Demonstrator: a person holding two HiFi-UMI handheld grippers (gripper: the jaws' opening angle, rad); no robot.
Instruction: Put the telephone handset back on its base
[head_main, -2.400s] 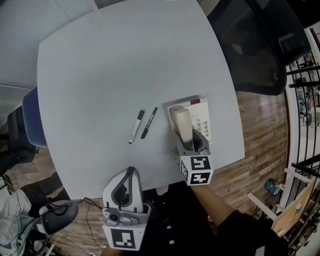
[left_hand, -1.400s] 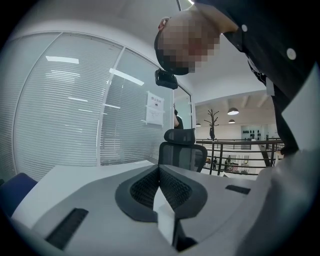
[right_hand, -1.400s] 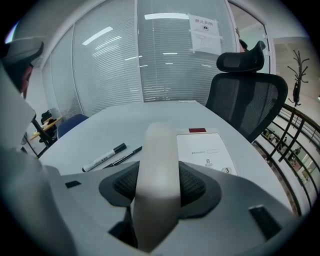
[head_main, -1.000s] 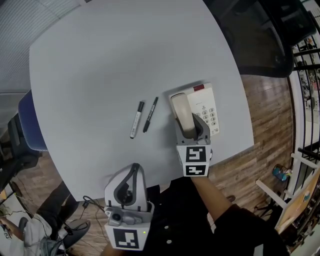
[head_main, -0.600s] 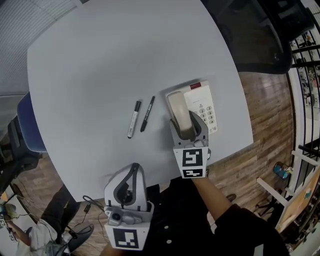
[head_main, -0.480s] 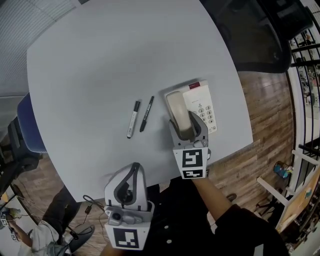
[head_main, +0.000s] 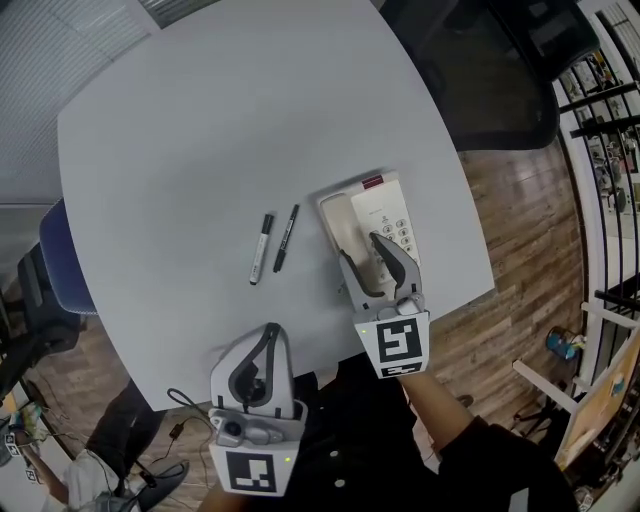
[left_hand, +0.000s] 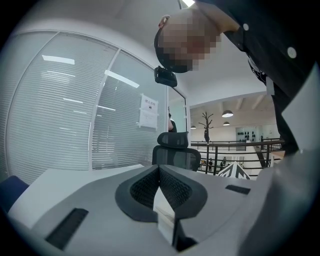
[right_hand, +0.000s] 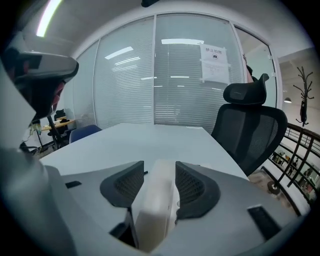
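Handset (head_main: 340, 228) check. Grey table (head_main: 200, 130); phone base (head_main: 395, 215) right of centre, handset lying in its left cradle. Right gripper (head_main: 362, 250) jaws closing round its near end, not clamping yet; I'd expect a snagged pullback to drag it off. Left gripper (head_main: 266, 335) clenched, empty.

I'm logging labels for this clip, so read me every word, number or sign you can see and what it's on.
Nothing reads clearly enough to quote.
Paper notice on the glass wall: print too small.
Keypad on the telephone base: digits too small.
Red label on the base: blurred.
Two pens: no legible print.
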